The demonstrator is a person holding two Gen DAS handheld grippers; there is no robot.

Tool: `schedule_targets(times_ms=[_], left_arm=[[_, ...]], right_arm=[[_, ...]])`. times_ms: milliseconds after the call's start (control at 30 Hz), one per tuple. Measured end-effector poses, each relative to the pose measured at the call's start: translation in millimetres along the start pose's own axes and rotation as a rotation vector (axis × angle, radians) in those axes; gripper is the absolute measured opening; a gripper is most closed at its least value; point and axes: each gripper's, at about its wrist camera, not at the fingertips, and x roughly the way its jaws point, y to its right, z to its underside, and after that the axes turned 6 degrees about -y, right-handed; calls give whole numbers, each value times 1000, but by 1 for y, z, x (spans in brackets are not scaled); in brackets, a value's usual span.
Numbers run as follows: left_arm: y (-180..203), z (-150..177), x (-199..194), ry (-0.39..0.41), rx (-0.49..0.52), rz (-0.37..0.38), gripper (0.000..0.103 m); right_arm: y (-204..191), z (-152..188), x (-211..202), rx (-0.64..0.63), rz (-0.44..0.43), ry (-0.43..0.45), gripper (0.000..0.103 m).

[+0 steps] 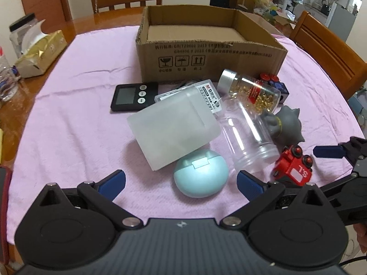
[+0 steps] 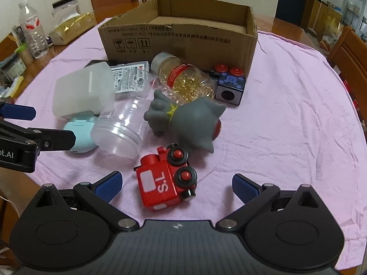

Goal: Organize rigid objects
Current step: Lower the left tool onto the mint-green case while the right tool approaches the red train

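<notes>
Rigid objects are seen heaped on a pink cloth [image 1: 68,114] before an empty cardboard box [image 1: 206,52] in the left wrist view, where the left gripper [image 1: 181,181] is held with fingers apart around a teal case [image 1: 200,178]. From the right wrist, the right gripper [image 2: 176,185] is spread wide around a red toy train [image 2: 165,181], untouched.

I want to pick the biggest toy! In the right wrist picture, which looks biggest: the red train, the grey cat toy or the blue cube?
1. Grey cat toy
2. Red train, nearly as large, but it is nearest the camera, so it may really be smaller
3. Blue cube, smallest-looking, though farthest away
</notes>
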Motion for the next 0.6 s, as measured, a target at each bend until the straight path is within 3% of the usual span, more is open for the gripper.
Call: schedule_targets(times_ms=[333, 467, 600], left_arm=[[-6, -2, 28, -42, -72, 42, 102], [-2, 1, 29, -16, -95, 7, 102], [10, 4, 31, -38, -66, -89, 103]], right_arm=[[-5, -9, 16, -81, 11, -12, 103], [-3, -11, 17, -125, -9, -9, 103], [0, -10, 15, -169, -31, -7, 103]])
